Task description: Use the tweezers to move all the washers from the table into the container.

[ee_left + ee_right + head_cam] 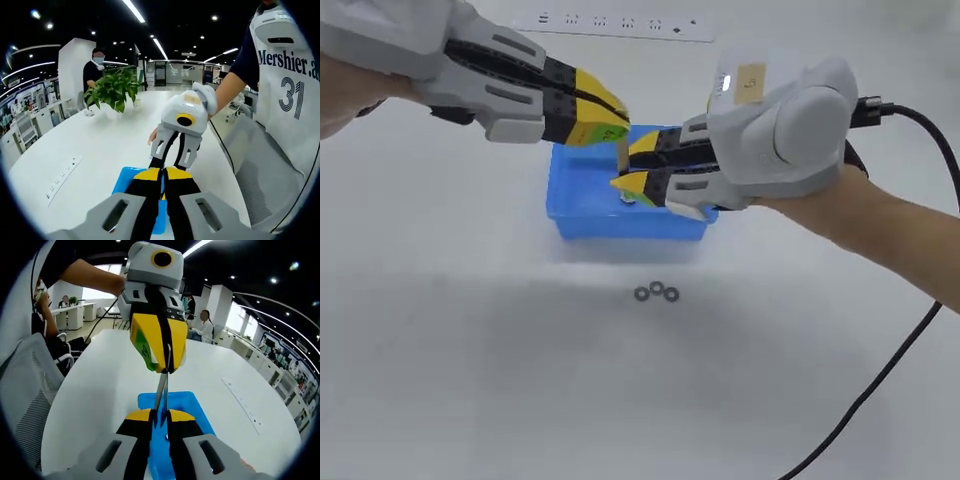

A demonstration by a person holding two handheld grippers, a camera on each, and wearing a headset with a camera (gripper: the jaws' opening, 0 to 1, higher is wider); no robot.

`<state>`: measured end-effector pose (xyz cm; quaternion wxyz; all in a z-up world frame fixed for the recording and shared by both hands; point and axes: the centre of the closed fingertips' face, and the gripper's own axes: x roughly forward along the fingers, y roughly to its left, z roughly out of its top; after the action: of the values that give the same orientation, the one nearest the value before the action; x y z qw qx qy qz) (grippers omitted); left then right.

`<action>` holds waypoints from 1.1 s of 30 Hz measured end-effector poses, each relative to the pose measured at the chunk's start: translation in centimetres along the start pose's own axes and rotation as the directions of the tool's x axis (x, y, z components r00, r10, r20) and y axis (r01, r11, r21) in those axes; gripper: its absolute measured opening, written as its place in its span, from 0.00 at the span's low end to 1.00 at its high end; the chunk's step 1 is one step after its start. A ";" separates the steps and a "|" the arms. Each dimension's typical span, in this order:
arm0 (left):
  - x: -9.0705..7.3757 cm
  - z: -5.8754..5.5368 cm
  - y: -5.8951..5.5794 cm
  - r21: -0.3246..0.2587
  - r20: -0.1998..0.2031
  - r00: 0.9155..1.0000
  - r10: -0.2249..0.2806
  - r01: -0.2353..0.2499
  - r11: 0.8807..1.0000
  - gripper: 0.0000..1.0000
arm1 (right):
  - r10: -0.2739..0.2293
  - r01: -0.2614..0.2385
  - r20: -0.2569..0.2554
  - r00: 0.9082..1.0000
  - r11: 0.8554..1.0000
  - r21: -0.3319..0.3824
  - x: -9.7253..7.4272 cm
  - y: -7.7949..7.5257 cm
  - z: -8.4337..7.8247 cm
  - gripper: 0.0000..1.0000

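Washers (pixel 656 292), three small flat metal rings, lie close together on the white table (pixel 470 380), between the blue plastic container (pixel 620 225) and the near edge. The green-stickered left claw (pixel 620 120) and the right claw (pixel 623 168) both clench the slim steel tweezers (pixel 161 385) above the container. A vest (pixel 287 85) reads "Mershier" and "31".

I'm seeing the head view evenly bright, the white tabletop (pixel 470 380) nearly washing out, a faint soft shadow spreading below the right tongs (pixel 623 185). In both fisheye views, ceiling strip lights (pixel 135 10) are glaring against dark ceilings, and the edges are bending and softening.
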<state>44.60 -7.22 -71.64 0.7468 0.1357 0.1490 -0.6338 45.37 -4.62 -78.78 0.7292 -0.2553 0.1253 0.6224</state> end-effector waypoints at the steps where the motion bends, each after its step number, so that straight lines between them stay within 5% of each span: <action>1: -0.1 0.2 -0.3 0.005 0.001 1.000 -0.001 0.001 1.000 0.06 | 0.001 -0.001 0.003 1.000 1.000 0.001 -0.2 0.3 0.2 0.12; 16: 0.2 1.3 -4.0 0.031 0.009 1.000 -0.015 0.014 0.999 0.06 | 0.003 -0.003 -0.003 1.000 1.000 -0.018 -2.5 3.4 0.6 0.13; 33: 1.3 0.2 -8.2 0.010 0.013 0.999 -0.048 0.048 0.999 0.06 | 0.019 -0.018 -0.027 0.999 0.999 0.034 -3.4 7.7 -1.2 0.12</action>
<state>36.74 -9.83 -72.09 0.7315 0.1314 0.1444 -0.6533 37.39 -7.41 -79.79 0.7257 -0.2504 0.1481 0.6235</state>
